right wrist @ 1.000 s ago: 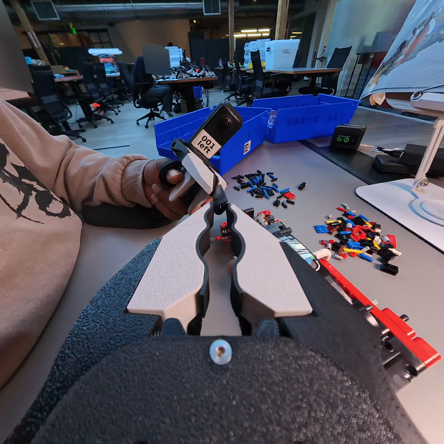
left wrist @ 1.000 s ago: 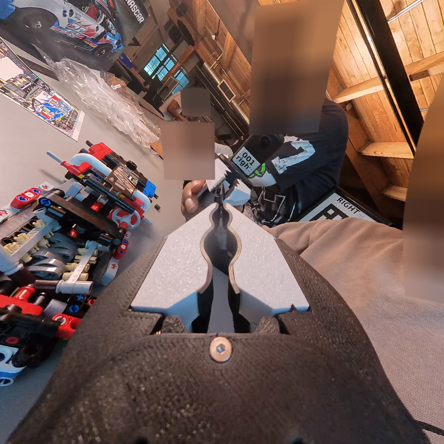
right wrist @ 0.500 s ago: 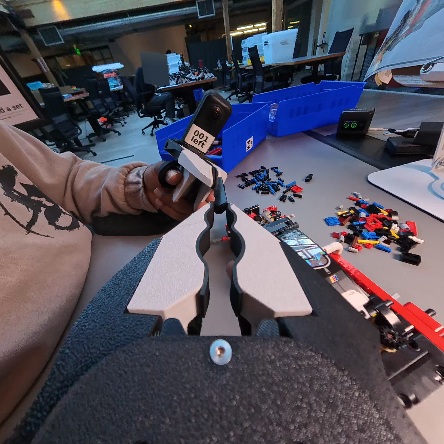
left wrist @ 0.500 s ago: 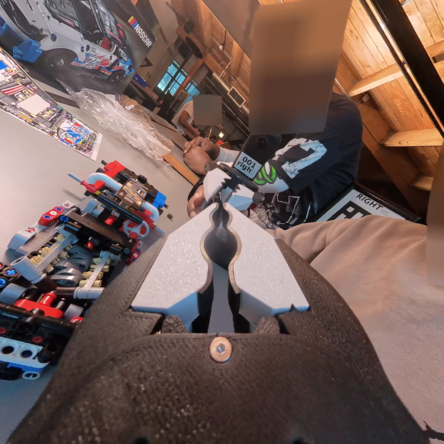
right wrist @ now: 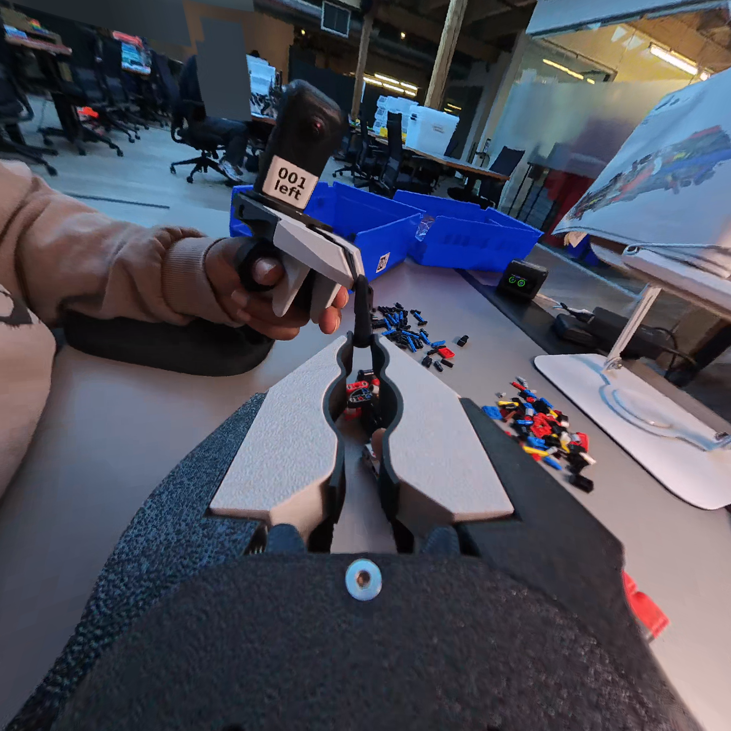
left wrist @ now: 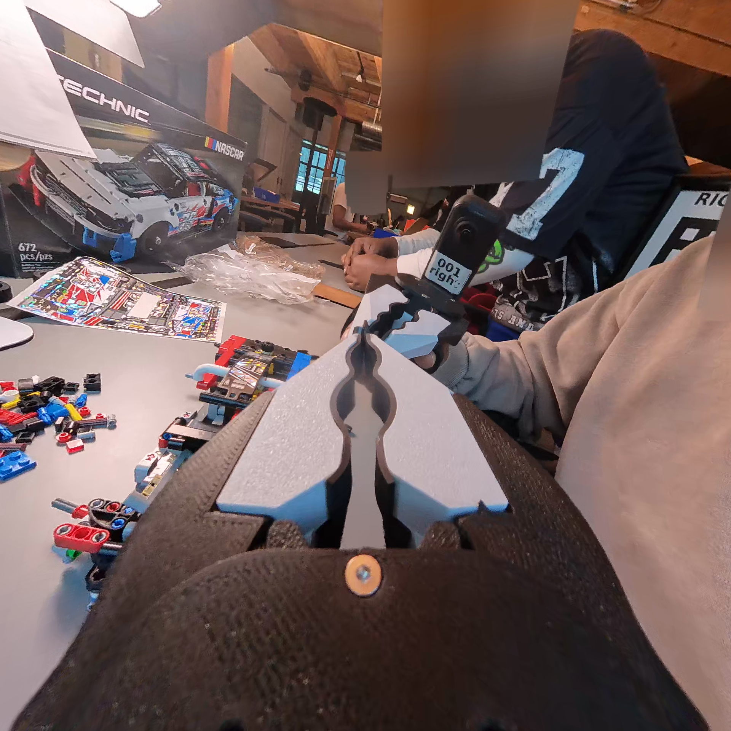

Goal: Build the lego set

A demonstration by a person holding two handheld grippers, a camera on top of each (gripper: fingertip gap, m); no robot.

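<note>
My left gripper (left wrist: 362, 341) and right gripper (right wrist: 360, 343) meet tip to tip above the table. In the right wrist view a slim black lego piece (right wrist: 362, 312) stands upright between them. The left gripper (right wrist: 358, 277) pinches its top end and my right jaws are closed on its lower end. In the left wrist view the piece is hidden behind my closed tips, with the right gripper (left wrist: 366, 330) just beyond. The partly built lego car (left wrist: 245, 372) lies on the grey table to the left, and also shows through the finger gap in the right wrist view (right wrist: 362, 395).
Loose pieces (left wrist: 39, 411) lie left of the car, with a sticker sheet (left wrist: 118, 300), set box (left wrist: 118, 186) and plastic bags (left wrist: 253, 269) behind. The right wrist view shows a pile of black and blue pins (right wrist: 407, 332), a mixed pile (right wrist: 542, 431), blue bins (right wrist: 395, 225) and a white stand base (right wrist: 633, 415). My two grippers' fingertips are within a few centimetres of each other.
Both grippers have tilted while staying tip to tip. The left view has swung down toward the table, now showing the box and loose pieces. The black piece now stands more upright.
</note>
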